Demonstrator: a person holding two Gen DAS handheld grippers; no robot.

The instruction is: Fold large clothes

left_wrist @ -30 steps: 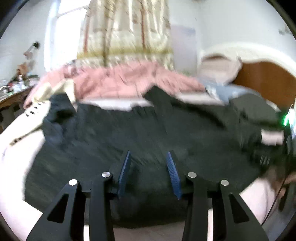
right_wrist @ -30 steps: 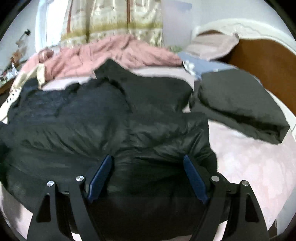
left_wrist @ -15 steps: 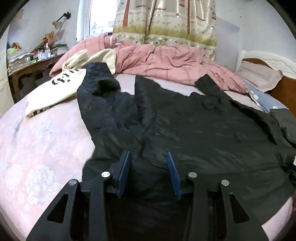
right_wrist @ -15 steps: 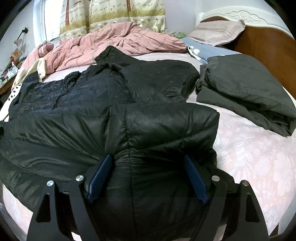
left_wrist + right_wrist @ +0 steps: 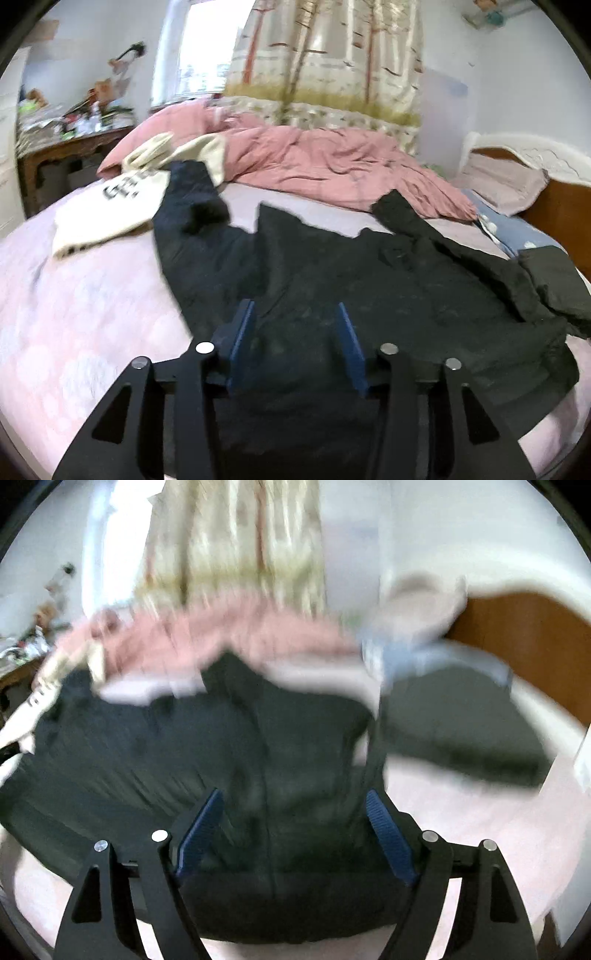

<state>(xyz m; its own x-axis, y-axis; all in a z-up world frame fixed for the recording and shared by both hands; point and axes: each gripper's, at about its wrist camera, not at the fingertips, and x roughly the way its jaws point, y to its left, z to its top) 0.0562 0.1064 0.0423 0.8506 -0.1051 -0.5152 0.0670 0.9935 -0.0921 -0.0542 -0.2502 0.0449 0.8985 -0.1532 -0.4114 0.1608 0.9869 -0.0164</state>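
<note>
Two views had changed since half a second before: the left wrist picture had swung to show more wall and curtain, and the right wrist picture had gone from sharp to heavily blurred. Black block letters on the cream sweatshirt (image 5: 122, 199) near the bed's far left edge were too smeared to read. The left gripper (image 5: 295, 341) hung over the large black quilted jacket (image 5: 332, 295), its blue-padded jaws partly apart and opening, nothing pinched between them. The right gripper (image 5: 293, 834) stood wide, pads clear of the cloth, above that jacket's near hem. The jacket lay spread across the middle of the pink floral bedsheet (image 5: 74, 314), beside a folded dark grey garment (image 5: 461, 727) toward the headboard edge
</note>
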